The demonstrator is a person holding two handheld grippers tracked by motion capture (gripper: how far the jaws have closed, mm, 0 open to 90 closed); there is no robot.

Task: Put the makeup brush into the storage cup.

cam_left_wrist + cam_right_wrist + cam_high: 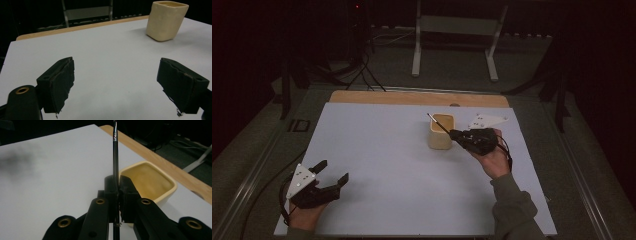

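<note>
Right gripper [455,134]: your right hand [494,159] holds it over the right half of the table, and its jaws are pressed together on a thin dark rod.
Rod [115,152]: in the right gripper view it rises straight up out of the clamped jaws, slim and black, with a pale band near its top. In the high view it slants up and to the left from the jaws, across the cup's opening.
Cup [441,131]: cream-coloured, with a squarish opening and rounded corners. It stands upright on the table just left of the right gripper. In the right gripper view its open mouth lies right behind the jaws, to the right of the rod.
Left gripper [332,172]: your left hand [304,214] holds it at the near left corner of the table, well apart from the cup. Its jaws are spread wide with nothing between them.
Left gripper view: the cup [166,20] stands far off at the upper right, beyond the spread jaws.
Table [377,150]: a pale, flat top with a wooden strip [412,97] along its far edge.
</note>
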